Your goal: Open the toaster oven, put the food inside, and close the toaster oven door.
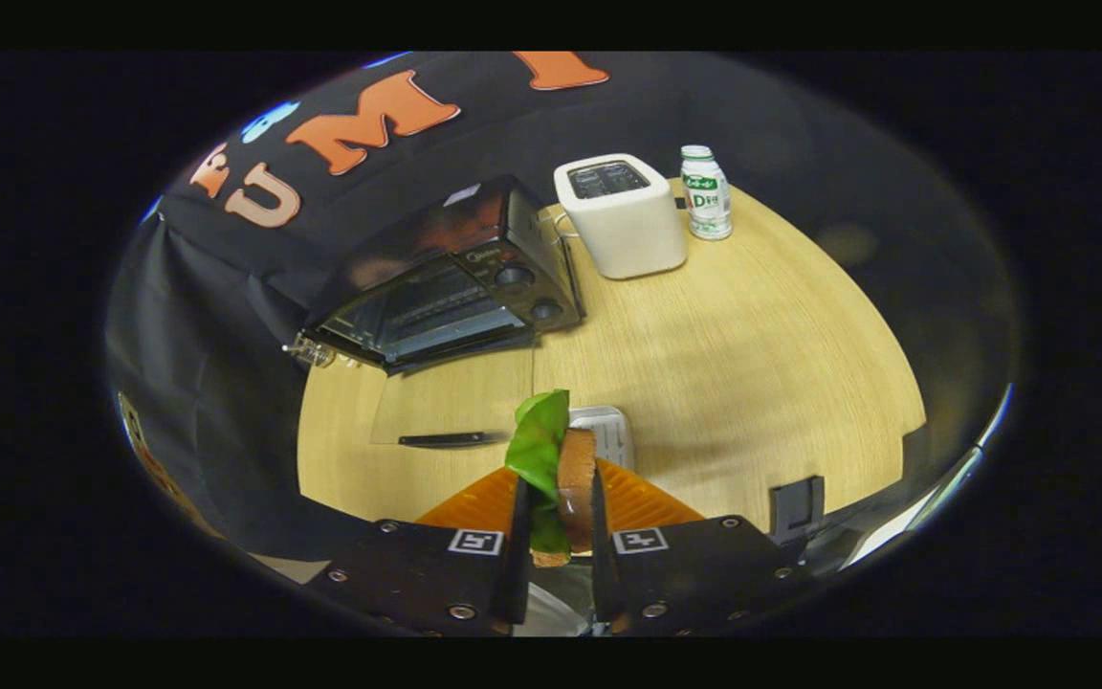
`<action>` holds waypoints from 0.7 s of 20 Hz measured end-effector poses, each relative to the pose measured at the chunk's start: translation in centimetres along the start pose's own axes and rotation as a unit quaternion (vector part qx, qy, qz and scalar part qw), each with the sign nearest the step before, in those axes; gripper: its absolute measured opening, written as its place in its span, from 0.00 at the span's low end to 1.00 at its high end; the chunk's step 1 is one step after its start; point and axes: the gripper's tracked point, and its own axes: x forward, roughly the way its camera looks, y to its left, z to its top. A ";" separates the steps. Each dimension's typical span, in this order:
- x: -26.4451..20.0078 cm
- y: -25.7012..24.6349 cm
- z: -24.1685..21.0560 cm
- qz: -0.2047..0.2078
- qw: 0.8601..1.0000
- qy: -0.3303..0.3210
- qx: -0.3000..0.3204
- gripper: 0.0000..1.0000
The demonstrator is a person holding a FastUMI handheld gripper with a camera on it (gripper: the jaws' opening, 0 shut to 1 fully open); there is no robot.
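Up above a wooden table, the gripper view looks down on its curved front edge, which runs along the lower part of the frame; beyond that edge hangs the black cloth. A wide stretch of bare tabletop lies across the middle and right of the frame, between the fingers and the appliances at the back.

Toward the upper left of the table sits the black toaster oven, its glass door dropped open and lying flat on the tabletop in front of it, the dark handle nearest the fingers. Just right of the oven stands a white pop-up toaster, and right of that, near the table's far edge, a small white bottle with a green cap and green label; the label's writing is too small to make out.

At the lower middle of the frame, the gripper has its two black fingers drawn close and clenched on the sandwich, a slice of brown bread with a green lettuce leaf sticking up on its left side. Both fingers press against it, one on each side. Behind the sandwich, a small grey tray rests on the table. Each finger base carries a square black-and-white marker.
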 end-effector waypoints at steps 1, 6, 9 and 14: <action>-0.5 1.0 0.2 0.004 1.000 -0.009 0.008 0.27; -0.7 6.9 3.3 0.055 0.993 -0.079 0.064 0.27; 1.8 10.3 4.6 0.094 0.984 -0.107 0.110 0.27; 7.2 12.2 6.6 0.136 0.953 -0.161 0.216 0.27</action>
